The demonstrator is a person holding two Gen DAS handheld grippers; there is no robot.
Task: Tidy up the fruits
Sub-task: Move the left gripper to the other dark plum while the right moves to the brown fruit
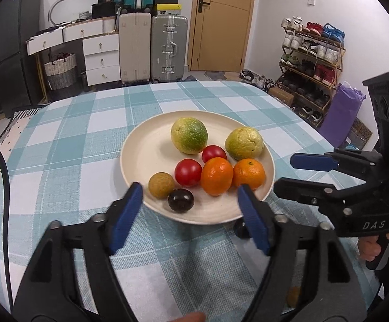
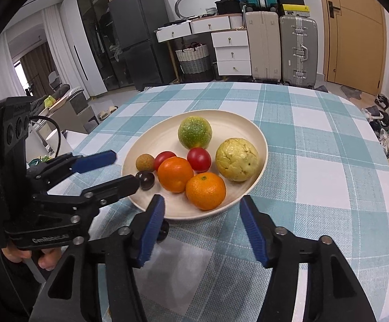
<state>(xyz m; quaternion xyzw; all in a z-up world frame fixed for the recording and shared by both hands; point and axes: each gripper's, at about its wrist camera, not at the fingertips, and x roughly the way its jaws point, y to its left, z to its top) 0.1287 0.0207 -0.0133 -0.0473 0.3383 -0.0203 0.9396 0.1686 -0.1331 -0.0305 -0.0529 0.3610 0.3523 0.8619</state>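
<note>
Table: covered in a teal-and-white checked cloth, bearing one plate near the middle.
Plate: cream, round, holding all seven fruits seen on it.
Left gripper: low at the plate's near rim, blue-padded jaws wide apart, clamped on nothing.
Right gripper: likewise at the near rim, jaws spread, nothing between them.
Green-yellow fruits: two, on the far half of the plate, apart from each other.
Oranges: two, side by side and touching, toward the near edge.
Tomatoes: two, red, beside the oranges at the centre.
Brown fruit: small, rough-skinned, near the rim.
Dark plum: just beside the brown fruit, nearest the left gripper.
</note>
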